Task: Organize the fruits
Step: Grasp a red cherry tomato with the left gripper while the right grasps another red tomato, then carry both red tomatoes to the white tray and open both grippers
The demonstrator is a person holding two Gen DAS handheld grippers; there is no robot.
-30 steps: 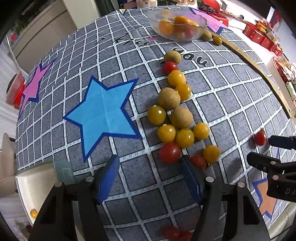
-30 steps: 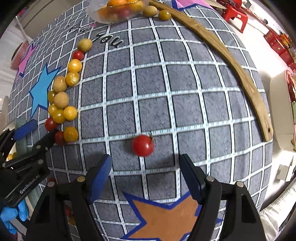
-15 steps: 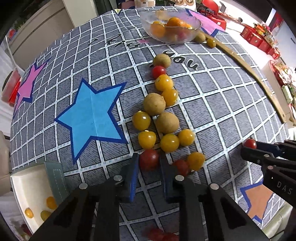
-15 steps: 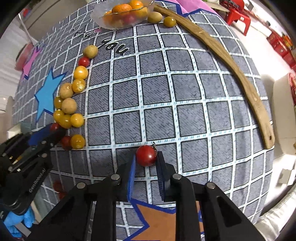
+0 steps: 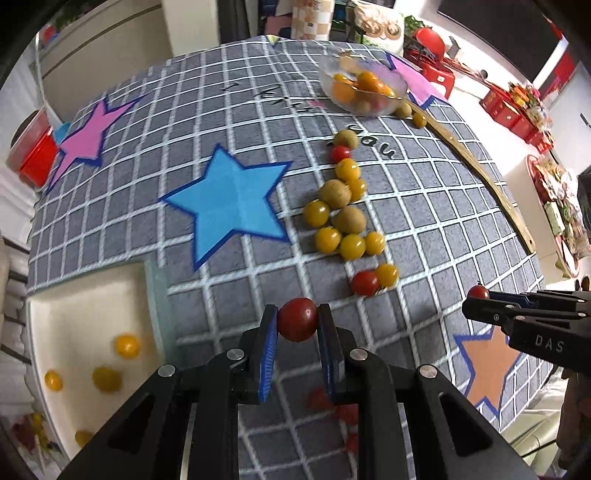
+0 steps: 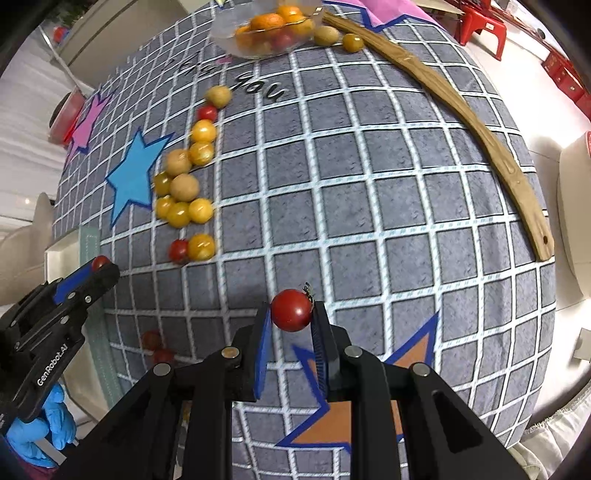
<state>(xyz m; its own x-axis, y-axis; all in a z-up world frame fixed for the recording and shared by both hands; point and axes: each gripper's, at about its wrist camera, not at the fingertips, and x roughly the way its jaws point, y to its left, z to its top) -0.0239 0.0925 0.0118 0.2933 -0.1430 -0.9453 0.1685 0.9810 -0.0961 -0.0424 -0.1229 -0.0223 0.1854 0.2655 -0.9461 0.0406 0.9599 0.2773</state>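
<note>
My left gripper (image 5: 297,325) is shut on a red cherry tomato (image 5: 297,319) and holds it above the grey checked cloth (image 5: 221,110), near a white tray (image 5: 81,317). My right gripper (image 6: 290,317) is shut on another red cherry tomato (image 6: 291,309), lifted over the cloth near the orange star (image 6: 347,417). A trail of yellow tomatoes (image 5: 352,246), brown round fruits (image 5: 334,193) and red tomatoes (image 5: 365,283) lies mid-table. The same trail shows in the right wrist view (image 6: 183,186). Each gripper shows in the other's view, the right (image 5: 476,295) and the left (image 6: 99,266).
The white tray at front left holds a few yellow tomatoes (image 5: 126,346). A glass bowl (image 5: 364,86) of mixed fruit stands at the far side, with two loose fruits (image 6: 330,35) beside it. A curved wooden strip (image 6: 480,129) lies along the right. A few red tomatoes (image 6: 157,345) lie near the front edge.
Both grippers have closed on their red tomatoes and lifted them off the cloth. The left has swung left toward the white tray.
</note>
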